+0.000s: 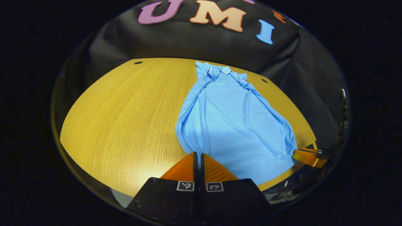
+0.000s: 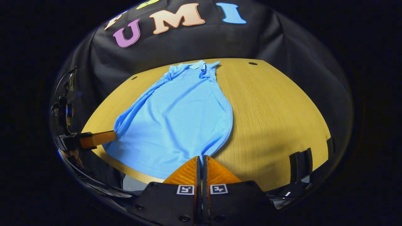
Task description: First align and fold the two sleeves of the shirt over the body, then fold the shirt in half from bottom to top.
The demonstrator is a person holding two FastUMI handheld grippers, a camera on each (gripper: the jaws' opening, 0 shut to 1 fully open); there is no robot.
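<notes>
Seemingly both tools, left tool (image 1: 198,154) and right tool (image 2: 201,157), pinch the shirt (image 1: 234,125) hem, contact hidden.

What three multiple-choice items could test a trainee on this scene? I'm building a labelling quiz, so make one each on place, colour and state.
1. Where does the shirt's collar lie?
A. At the table's far edge
B. At the near edge
C. Off the table

2. What colour is the shirt?
A. White
B. Light blue
C. Red

3. How are the sleeves?
A. Spread out sideways
B. Hanging off the table
C. Folded in over the body

Key: 1 A, the collar sits by the far edge of the table. 2 B, the shirt is light blue. 3 C, both side edges are folded in, with no sleeve sticking out.
</notes>
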